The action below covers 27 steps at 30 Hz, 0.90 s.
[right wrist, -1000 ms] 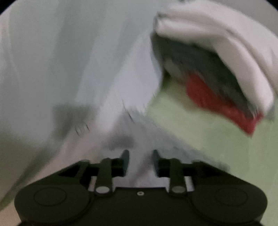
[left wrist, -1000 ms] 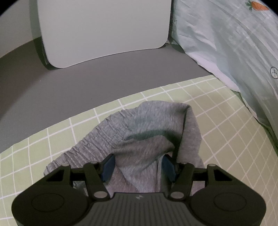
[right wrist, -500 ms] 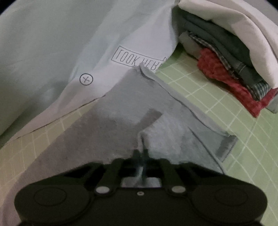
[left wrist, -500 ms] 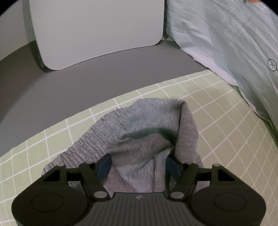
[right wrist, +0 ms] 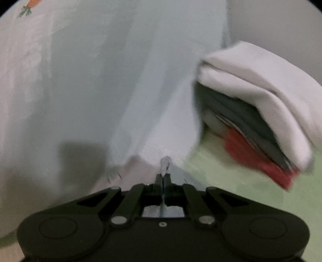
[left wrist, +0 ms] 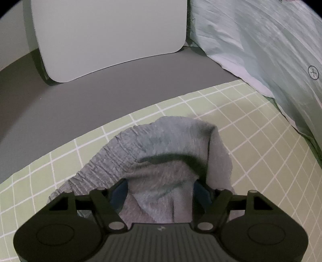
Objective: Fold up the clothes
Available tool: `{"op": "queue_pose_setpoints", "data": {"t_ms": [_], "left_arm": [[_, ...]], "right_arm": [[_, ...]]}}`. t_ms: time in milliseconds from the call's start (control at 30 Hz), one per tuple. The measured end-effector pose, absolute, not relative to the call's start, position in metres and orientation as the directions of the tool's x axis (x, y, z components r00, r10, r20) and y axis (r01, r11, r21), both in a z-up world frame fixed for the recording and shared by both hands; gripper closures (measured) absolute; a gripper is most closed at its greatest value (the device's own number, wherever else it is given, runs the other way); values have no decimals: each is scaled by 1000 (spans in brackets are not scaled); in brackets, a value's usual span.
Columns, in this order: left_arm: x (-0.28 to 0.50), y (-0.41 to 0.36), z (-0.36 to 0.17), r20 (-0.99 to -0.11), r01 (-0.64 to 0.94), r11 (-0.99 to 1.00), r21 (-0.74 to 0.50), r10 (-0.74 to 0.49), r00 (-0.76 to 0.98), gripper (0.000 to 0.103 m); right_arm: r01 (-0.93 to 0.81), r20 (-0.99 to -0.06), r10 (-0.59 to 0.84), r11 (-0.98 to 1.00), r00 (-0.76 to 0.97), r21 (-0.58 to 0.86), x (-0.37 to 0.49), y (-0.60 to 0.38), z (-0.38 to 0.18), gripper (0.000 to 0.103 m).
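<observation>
My left gripper (left wrist: 160, 192) points steeply down over the grey garment (left wrist: 161, 159), which lies bunched on the green checked sheet (left wrist: 251, 125), its gathered elastic waistband (left wrist: 104, 161) running toward the left. The jaws stand wide and have just been opening; a hump of the grey cloth rises between the blue pads (left wrist: 120, 191), but I cannot see the pads pressing it, so I read them as slack around the fabric. Beyond the sheet: a grey surface (left wrist: 80, 104) and a white rounded panel (left wrist: 110, 34) standing upright on it. At right, a pale mint quilt (left wrist: 261, 44) slopes down to the sheet's edge. My right gripper (right wrist: 163, 179) is clamped tight, fingers pressed together with a thin fold of light cloth (right wrist: 165, 162) pinched between them, a small tuft poking out past the tips. The picture is blurred; I take the cloth to be an edge of the same garment, though I cannot confirm it. Behind it hangs the pale quilt, a carrot print (right wrist: 30, 6) at top left. To the right, on the green sheet, a stack of folded clothes (right wrist: 261, 112): white on top, dark grey under it, red at the bottom.
</observation>
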<state>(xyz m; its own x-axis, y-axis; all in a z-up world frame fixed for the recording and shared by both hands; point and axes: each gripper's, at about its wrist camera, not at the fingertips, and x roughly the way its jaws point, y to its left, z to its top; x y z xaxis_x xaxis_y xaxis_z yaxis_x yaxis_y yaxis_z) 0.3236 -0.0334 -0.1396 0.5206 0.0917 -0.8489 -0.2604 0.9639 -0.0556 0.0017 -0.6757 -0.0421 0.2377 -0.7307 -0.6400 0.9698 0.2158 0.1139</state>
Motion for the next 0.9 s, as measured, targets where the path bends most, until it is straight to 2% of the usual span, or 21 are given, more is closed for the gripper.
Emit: {"op": "queue_pose_setpoints", "data": {"t_ms": [67, 100, 133, 167, 267, 433, 500, 567, 633, 700, 767, 900], "left_arm": [[323, -33, -140, -848, -259, 964, -57, 90, 522, 27], [323, -33, -140, -848, -258, 964, -57, 90, 522, 27], [323, -33, -140, -848, -257, 965, -56, 90, 522, 27], [323, -33, -140, -848, -256, 965, -58, 88, 523, 27], [321, -33, -139, -845, -254, 965, -63, 84, 529, 27], [316, -32, -134, -844, -248, 965, -80, 67, 532, 27], [314, -30, -131, -846, -251, 963, -97, 52, 530, 27], [313, -28, -130, -850, -256, 961, -100, 51, 525, 27], [310, -28, -127, -850, -256, 961, -104, 48, 524, 27], [305, -29, -123, -848, -252, 962, -110, 41, 528, 27], [298, -31, -119, -846, -243, 963, -119, 30, 533, 27], [284, -35, -112, -843, -219, 966, -134, 5, 537, 27]], "right_arm": [[950, -667, -691, 300, 281, 90, 25, -699, -48, 98], [947, -675, -682, 310, 284, 85, 27, -704, -51, 91], [944, -683, -672, 320, 286, 81, 28, -708, -54, 70], [944, -681, -672, 317, 290, 89, 24, -708, -57, 58], [961, -675, -685, 229, 273, 156, -19, -686, -67, 46], [985, -782, -605, 23, 149, 170, -86, -659, -112, 43], [983, -794, -593, -16, 139, 183, -96, -654, -122, 36], [979, -788, -598, -29, 145, 202, -97, -652, -130, 25], [982, -779, -612, -20, 135, 186, -93, -652, -133, 23], [990, -771, -626, 5, 115, 143, -86, -656, -136, 40], [996, -762, -642, 36, 89, 86, -82, -657, -134, 93], [992, -766, -632, 41, 120, 121, -105, -654, -130, 95]]}}
